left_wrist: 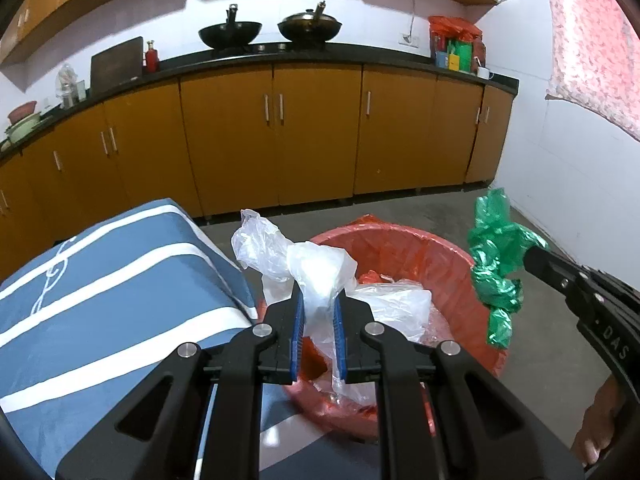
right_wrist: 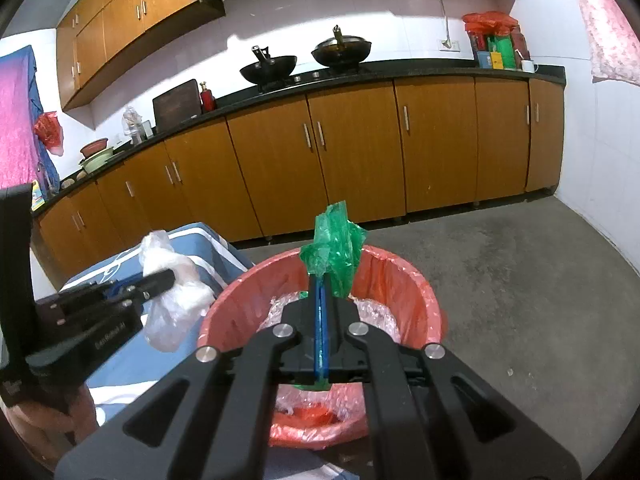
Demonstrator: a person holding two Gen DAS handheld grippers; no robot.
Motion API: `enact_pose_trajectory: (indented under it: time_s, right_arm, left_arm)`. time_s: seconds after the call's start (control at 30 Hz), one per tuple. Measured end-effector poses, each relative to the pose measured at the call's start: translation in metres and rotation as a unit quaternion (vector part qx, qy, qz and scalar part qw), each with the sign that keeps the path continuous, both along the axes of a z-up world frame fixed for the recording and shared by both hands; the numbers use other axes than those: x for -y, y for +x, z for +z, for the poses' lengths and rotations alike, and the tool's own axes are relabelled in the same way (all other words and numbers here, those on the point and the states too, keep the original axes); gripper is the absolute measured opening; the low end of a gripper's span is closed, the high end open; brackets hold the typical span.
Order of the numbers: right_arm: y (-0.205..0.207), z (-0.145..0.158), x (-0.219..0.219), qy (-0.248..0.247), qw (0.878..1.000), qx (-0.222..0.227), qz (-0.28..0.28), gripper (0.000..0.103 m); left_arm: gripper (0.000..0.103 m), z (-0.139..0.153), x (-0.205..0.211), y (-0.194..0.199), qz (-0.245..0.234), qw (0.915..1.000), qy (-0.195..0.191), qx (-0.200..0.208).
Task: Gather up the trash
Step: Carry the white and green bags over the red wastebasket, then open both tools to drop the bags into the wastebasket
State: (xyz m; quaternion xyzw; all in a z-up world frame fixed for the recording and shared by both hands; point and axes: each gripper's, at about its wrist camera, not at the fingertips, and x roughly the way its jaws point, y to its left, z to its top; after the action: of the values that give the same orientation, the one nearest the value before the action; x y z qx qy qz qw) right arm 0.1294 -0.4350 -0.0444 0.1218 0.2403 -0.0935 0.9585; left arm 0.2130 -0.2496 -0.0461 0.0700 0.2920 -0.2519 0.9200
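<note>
A red-lined trash bin (left_wrist: pixel 404 248) (right_wrist: pixel 392 276) stands on the floor with clear plastic and bubble wrap inside. My left gripper (left_wrist: pixel 319 300) is shut on a crumpled clear plastic bag (left_wrist: pixel 316 272) that hangs above the bin's left rim. That gripper also appears at the left of the right wrist view (right_wrist: pixel 170 278), still clamping the clear bag (right_wrist: pixel 172 300). My right gripper (right_wrist: pixel 325 284) is shut on a crumpled green plastic bag (right_wrist: pixel 334 248) over the bin's far side. From the left wrist view the green bag (left_wrist: pixel 496 264) dangles at the bin's right rim.
A blue cloth with white stripes (left_wrist: pixel 112 280) covers a surface left of the bin. Brown cabinets (left_wrist: pixel 312 132) under a dark counter with two woks (left_wrist: pixel 230 34) run along the back. Grey floor (right_wrist: pixel 520 280) lies to the right, up to a white wall.
</note>
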Motion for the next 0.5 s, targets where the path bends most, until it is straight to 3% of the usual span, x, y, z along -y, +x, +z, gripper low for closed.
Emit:
enact_pose_trajectory:
  time_s: [0.33,0.43,0.5]
  right_arm:
    - [0.021,-0.007,0.012,0.006,1.000,0.006,0.004,0.003]
    - [0.021,-0.006,0.013,0.007,1.000,0.013,0.002,0.007]
    - [0.019,-0.005,0.013,0.009,1.000,0.016,0.002,0.019]
  left_arm:
    - [0.016,-0.013,0.014,0.013,-0.016,0.9996,-0.001,-0.023]
    - [0.028,-0.015,0.015,0.015,-0.019,0.9994,-0.004,-0.029]
    - [0.037,-0.016,0.014,0.016,-0.016,0.9994,-0.004,-0.030]
